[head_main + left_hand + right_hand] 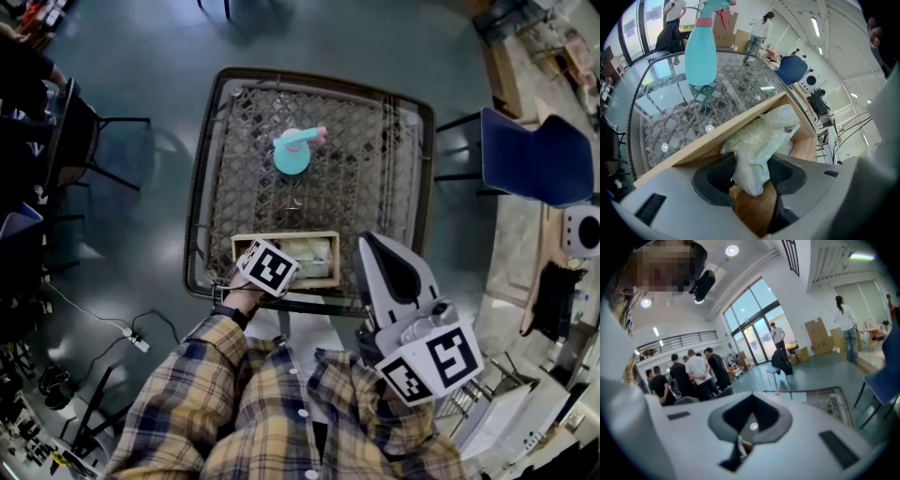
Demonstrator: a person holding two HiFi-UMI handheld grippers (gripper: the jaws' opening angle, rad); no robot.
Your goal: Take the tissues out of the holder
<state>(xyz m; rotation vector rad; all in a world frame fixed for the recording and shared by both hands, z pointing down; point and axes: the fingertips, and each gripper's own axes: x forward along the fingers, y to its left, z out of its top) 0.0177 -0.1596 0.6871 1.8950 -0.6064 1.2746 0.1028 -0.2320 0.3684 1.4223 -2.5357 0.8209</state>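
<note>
Left hand-held gripper [751, 174] pinching the tissues [761, 140] in the wooden holder [281, 237].

The holder sits at the near edge of the glass-topped woven bench [375, 159]. The pale tissue packet lies crumpled inside it, and one end hangs down between the left hand-held gripper's pads, which meet it on both sides. The right hand-held gripper [750, 416] is raised by the bench's near right corner, its jaws pressed together with nothing between them. A teal spray bottle [296, 150] stands upright farther back, well apart from the holder.
</note>
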